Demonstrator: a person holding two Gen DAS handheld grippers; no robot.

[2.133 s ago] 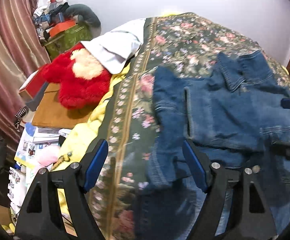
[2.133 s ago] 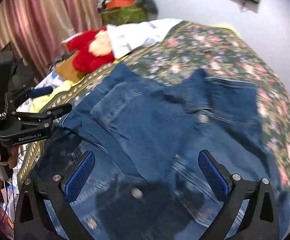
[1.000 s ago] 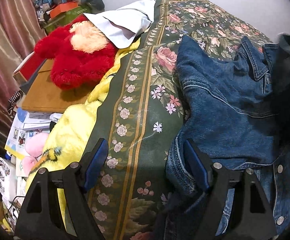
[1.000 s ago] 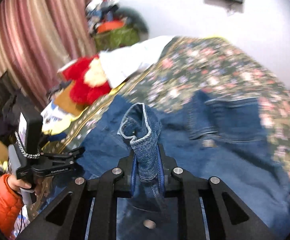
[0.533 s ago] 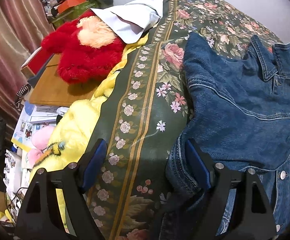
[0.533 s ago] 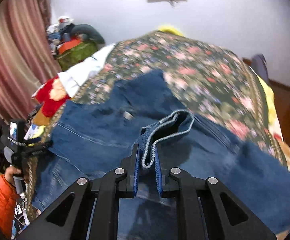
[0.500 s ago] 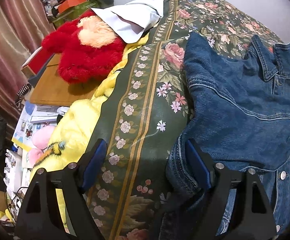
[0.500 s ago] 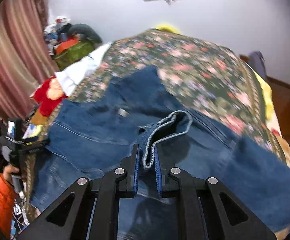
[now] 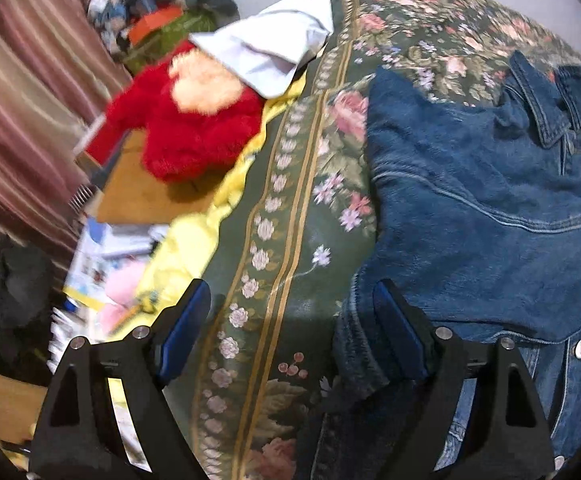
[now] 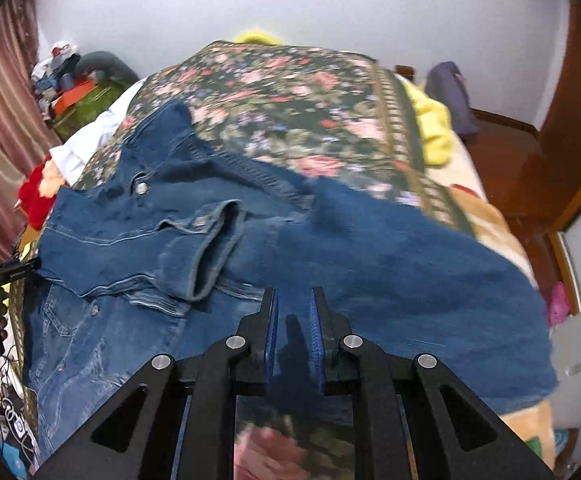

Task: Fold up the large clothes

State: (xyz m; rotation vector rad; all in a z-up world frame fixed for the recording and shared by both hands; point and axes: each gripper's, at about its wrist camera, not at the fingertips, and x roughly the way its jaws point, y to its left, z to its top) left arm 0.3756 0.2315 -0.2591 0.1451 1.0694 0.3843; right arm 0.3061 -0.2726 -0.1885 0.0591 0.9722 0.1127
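A blue denim jacket [image 10: 330, 240] lies spread on the floral bedspread [image 10: 290, 96]. One sleeve lies folded across its front, the cuff [image 10: 210, 248] open toward me. My right gripper [image 10: 293, 320] hovers above the jacket's near edge, jaws a narrow gap apart with nothing between them. In the left wrist view the jacket [image 9: 490, 208] lies at the right, collar at the far end. My left gripper [image 9: 290, 320] is open wide at the jacket's left edge, its right finger [image 9: 398, 332] against a bunched fold of denim. The left gripper also shows in the right wrist view [image 10: 14, 270].
A red plush toy [image 9: 186, 128] and a white pillow [image 9: 274, 52] lie left of the bed. A yellow blanket [image 9: 194, 240], books and clutter fill the bedside. A wooden door [image 10: 578, 120] and floor are to the right. A green box [image 10: 82, 108] stands near the curtain.
My right gripper carried the sleeve cuff across the jacket, let it go and its jaws parted slightly. The sleeve now lies folded on the front. The left gripper barely moved.
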